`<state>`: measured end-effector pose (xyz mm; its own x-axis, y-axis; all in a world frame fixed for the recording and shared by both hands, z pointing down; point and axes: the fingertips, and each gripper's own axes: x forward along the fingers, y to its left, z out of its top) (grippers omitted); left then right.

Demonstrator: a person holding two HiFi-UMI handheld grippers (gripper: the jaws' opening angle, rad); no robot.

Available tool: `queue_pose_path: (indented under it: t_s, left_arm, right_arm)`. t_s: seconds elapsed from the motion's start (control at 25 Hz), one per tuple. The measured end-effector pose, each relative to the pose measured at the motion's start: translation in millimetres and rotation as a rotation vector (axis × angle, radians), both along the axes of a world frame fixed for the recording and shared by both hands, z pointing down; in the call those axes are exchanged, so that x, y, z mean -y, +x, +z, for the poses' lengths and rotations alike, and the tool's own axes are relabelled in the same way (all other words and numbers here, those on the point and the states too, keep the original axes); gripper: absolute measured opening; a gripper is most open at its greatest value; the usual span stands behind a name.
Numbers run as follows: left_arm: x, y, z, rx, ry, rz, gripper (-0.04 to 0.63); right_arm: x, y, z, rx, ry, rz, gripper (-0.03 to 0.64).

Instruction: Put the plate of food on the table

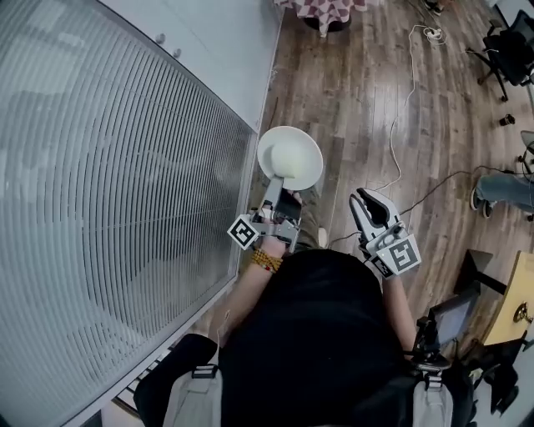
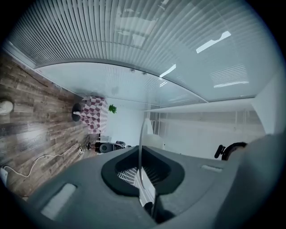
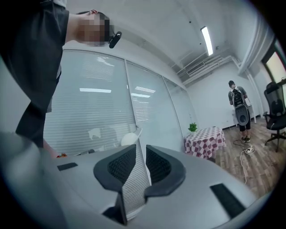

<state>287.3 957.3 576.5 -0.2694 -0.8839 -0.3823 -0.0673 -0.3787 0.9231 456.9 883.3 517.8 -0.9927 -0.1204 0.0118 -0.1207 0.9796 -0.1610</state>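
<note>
A white plate [image 1: 289,157] with a pale mound of food is held out over the wooden floor, gripped at its near rim by my left gripper [image 1: 279,188]. In the left gripper view the plate [image 2: 141,143] stands edge-on between the shut jaws of the left gripper [image 2: 141,172], the food [image 2: 155,141] bulging to its right. My right gripper [image 1: 365,202] hangs beside it to the right, shut and empty; its jaws in the right gripper view [image 3: 138,167] are closed together, with the plate [image 3: 129,137] visible beyond them. A table with a checkered cloth [image 1: 325,10] stands far ahead.
A glass wall with blinds [image 1: 108,192] runs along the left. White cables [image 1: 409,92] trail over the floor [image 1: 367,100]. An office chair [image 1: 509,50] and someone's legs [image 1: 501,190] are at the right. Another person [image 3: 239,109] stands near the checkered table [image 3: 206,141].
</note>
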Motion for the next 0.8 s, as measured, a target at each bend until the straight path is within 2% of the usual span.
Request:
queue_pose_path:
  t_s: [0.12,0.32,0.52,0.8]
  left_arm:
    - [64.6,-47.7,-10.6,-0.009,-0.003,0.019,0.014]
    - [134.9,-72.5,-53.5,0.010,-0.055,0.050,0.014]
    - [192.4,-116.7,-62.4,0.000,-0.069,0.076,0.014]
    - [253.4,-183.9,-64.7,-0.043,-0.047,0.081,0.014]
  right_arm:
    - [62.4,-39.4,-9.6,-0.018,-0.018,0.036,0.074]
    - [141.3,-60.1,-60.9,0.040,-0.075,0.092,0.074]
    - [200.6,-110.2,-87.7,0.080,-0.080,0.099,0.074]
    - [254.6,-183.2,-104.3,0.049,-0.076,0.085,0.074]
